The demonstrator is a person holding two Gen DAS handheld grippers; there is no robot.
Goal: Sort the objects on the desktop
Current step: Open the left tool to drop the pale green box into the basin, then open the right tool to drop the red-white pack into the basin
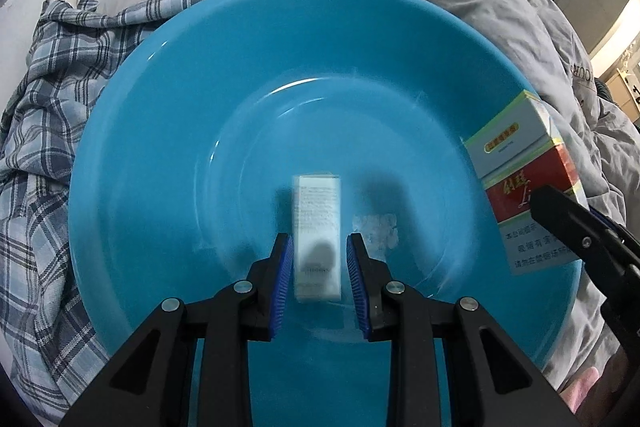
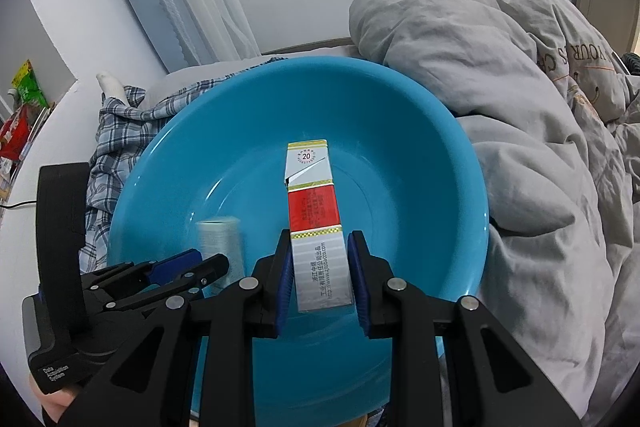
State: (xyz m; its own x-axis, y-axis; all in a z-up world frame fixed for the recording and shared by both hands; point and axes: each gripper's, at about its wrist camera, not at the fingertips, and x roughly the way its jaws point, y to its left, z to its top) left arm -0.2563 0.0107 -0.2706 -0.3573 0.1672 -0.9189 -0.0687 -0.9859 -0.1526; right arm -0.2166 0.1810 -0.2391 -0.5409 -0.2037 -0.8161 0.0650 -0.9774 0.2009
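Left gripper: black two-finger frame, blue ribbed pads, clamped on small white rectangular carton with fine grey print; carton upright between pads, blurred, over the floor of the round glossy blue plastic basin. Contact with basin floor: cannot tell.

Right gripper: same make, clamped on the lower end of red-and-white cigarette pack with yellow checked bands; pack standing up out of the jaws, lid end farthest from the pads, over the basin interior toward the rim side nearest the grey bedding.

Landmark: blue basin, resting on bedding. Blue-and-white plaid cloth against the basin's left rim; crumpled grey quilt against its right rim. Pale scuffed patch on the basin floor just right of the white carton.

Step in hand, judged: depositing both items into the basin.

Handling notes, judged:
- Lower each item until its base meets the basin floor before parting pads; smooth sloped wall likely to let a dropped box slide or tip.
- Release one side at a time; grippers near each other above the basin.
- Keep pack well clear of carton at set-down.
- Withdraw straight upward to avoid knocking light cartons.
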